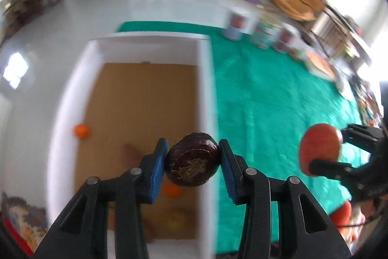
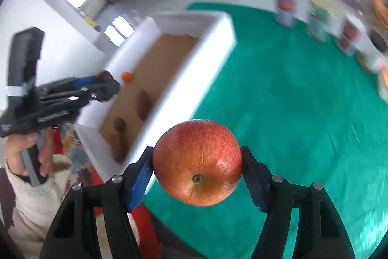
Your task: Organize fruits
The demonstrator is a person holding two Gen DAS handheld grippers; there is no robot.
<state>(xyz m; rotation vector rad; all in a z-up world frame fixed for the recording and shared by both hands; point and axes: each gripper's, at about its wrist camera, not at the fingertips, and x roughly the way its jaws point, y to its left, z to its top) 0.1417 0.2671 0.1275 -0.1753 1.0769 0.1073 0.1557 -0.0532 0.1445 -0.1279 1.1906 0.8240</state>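
My left gripper (image 1: 192, 160) is shut on a dark brown chestnut-like fruit (image 1: 191, 159), held in the air over the right wall of a white box (image 1: 206, 98) with a brown cardboard floor. My right gripper (image 2: 197, 163) is shut on a red apple (image 2: 197, 162) above the green cloth (image 2: 291, 113). In the left wrist view the apple (image 1: 319, 149) hangs at the right in the other gripper (image 1: 325, 149). In the right wrist view the left gripper (image 2: 104, 83) is at the left, held by a hand (image 2: 21, 152).
Inside the box lie two small orange fruits (image 1: 81, 130) (image 1: 172, 191), a yellowish fruit (image 1: 175, 221) and some brown ones (image 2: 143, 102). Printed tins (image 1: 236, 24) stand along the far side of the green cloth (image 1: 278, 101). Wooden boards (image 1: 295, 3) and clutter lie at the right.
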